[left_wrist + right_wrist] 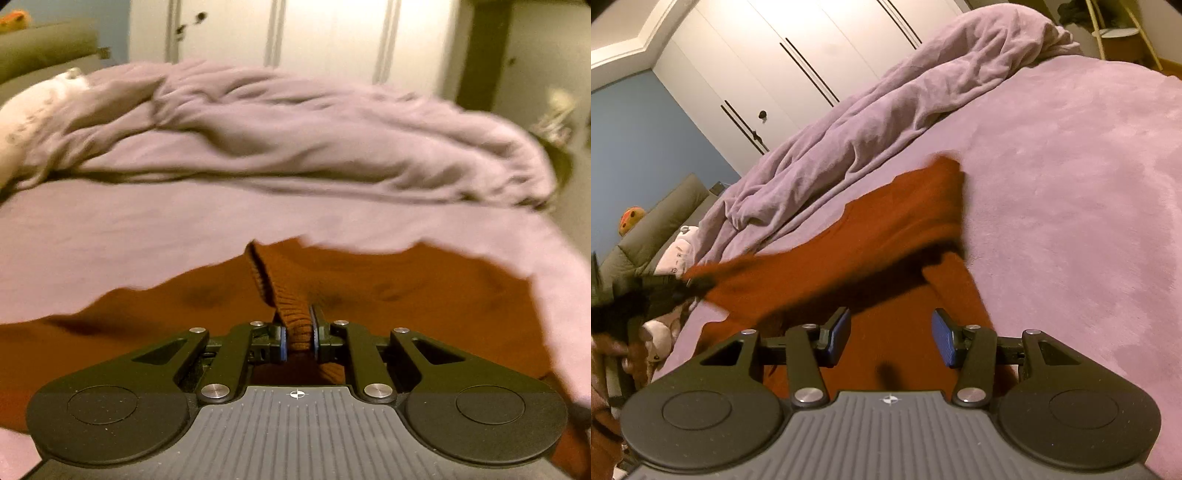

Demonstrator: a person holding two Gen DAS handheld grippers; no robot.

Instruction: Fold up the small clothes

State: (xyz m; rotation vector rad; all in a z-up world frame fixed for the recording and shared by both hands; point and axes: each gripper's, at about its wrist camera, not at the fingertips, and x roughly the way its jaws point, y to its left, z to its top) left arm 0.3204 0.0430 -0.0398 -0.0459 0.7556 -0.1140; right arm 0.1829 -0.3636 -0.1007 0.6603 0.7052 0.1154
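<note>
A rust-orange knit garment [369, 291] lies spread on the purple bed sheet [110, 229]. My left gripper [297, 334] is shut on a ribbed edge of the garment [284, 295], which stands up between the blue pads. In the right wrist view the same garment [886, 229] stretches from the left, where the left gripper [676, 284] shows blurred at its lifted corner, toward the middle. My right gripper [890, 336] is open and empty just above the garment, its blue pads [943, 336] wide apart.
A bunched purple duvet [295, 129] lies across the far side of the bed. A white pillow [22, 122] is at the far left. White wardrobe doors [775, 62] stand behind. The sheet extends flat to the right [1071, 184].
</note>
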